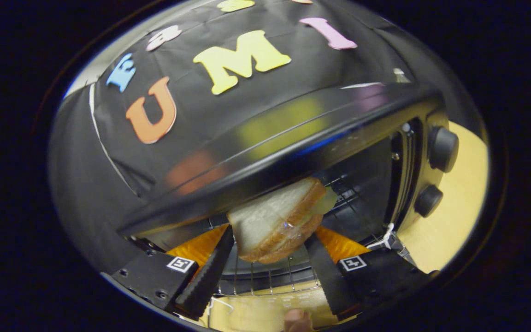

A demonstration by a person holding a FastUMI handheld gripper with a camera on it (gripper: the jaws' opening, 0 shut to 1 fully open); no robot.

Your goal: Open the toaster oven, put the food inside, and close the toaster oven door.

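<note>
Holding sandwich [277, 221] between fingers of hand-held gripper [269, 240], both pads pressed on its sides, at mouth of open toaster oven [293, 138], above wire rack [270, 276]. Two white slices with pale filling peeping out; judged light, soft, easily crushed, layers apt to slide apart. Best taken across crust edges with gentle squeeze. Two knobs [443, 148] noted beside opening; yellow bench [459, 221] beyond.
</note>
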